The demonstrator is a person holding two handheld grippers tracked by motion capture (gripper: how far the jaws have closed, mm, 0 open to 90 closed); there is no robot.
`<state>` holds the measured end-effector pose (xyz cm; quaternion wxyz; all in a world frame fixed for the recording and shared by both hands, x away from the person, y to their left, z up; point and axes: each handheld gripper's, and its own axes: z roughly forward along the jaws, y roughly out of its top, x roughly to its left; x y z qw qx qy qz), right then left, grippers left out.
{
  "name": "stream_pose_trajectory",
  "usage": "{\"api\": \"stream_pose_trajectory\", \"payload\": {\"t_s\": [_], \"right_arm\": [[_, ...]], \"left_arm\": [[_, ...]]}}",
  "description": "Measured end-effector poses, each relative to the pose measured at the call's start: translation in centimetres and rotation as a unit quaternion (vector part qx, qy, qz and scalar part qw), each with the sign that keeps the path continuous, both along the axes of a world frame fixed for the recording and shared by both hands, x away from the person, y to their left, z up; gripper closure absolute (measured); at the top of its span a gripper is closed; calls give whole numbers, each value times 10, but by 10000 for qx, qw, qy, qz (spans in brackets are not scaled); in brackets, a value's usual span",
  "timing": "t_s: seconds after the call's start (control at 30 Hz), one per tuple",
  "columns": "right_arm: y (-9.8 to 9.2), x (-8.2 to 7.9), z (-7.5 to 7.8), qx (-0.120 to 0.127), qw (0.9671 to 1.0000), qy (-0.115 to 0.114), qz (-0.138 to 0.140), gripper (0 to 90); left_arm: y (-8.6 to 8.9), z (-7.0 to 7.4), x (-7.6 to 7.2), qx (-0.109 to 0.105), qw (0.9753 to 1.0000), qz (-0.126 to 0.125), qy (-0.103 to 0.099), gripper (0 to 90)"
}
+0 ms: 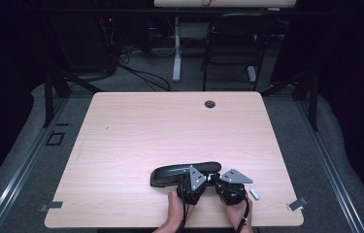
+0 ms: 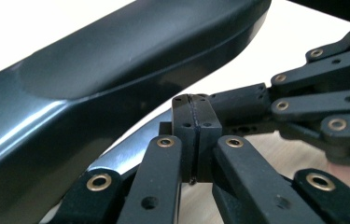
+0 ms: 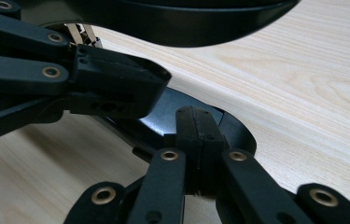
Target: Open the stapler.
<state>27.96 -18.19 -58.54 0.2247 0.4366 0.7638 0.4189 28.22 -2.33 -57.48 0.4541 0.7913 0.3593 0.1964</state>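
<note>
A long black stapler (image 1: 177,173) lies on the wooden table (image 1: 170,126) near its front edge, with its top arm raised off the base. The dark top arm (image 2: 93,79) crosses the left gripper view above a shiny metal strip (image 2: 126,154). My left gripper (image 2: 195,135) is shut just in front of that strip, with nothing showing between its pads. My right gripper (image 3: 199,140) is shut too, right at the glossy black base (image 3: 172,112) under the top arm (image 3: 186,23). The two grippers (image 1: 204,180) (image 1: 217,180) meet tip to tip at the stapler's right end.
A small pale block (image 1: 254,193) lies just right of the right hand. A tape marker (image 1: 296,204) sits at the table's front right corner and a cable hole (image 1: 210,104) at the back. A folding chair (image 1: 233,43) stands beyond the table.
</note>
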Motion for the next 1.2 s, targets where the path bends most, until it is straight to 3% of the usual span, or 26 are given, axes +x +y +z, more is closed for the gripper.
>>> {"api": "stream_pose_trajectory", "payload": {"t_s": [0.23, 0.83, 1.2], "right_arm": [[4, 0, 0, -171, 9998, -81, -40, 900], [4, 2, 0, -108, 9999, -67, -37, 900], [4, 2, 0, -110, 9999, -72, -34, 900]], "left_arm": [[-5, -4, 1, -146, 9998, 82, -56, 900], [-8, -1, 1, -370, 9990, 228, -124, 900], [-11, -1, -3, -361, 9987, 248, -274, 900]]}}
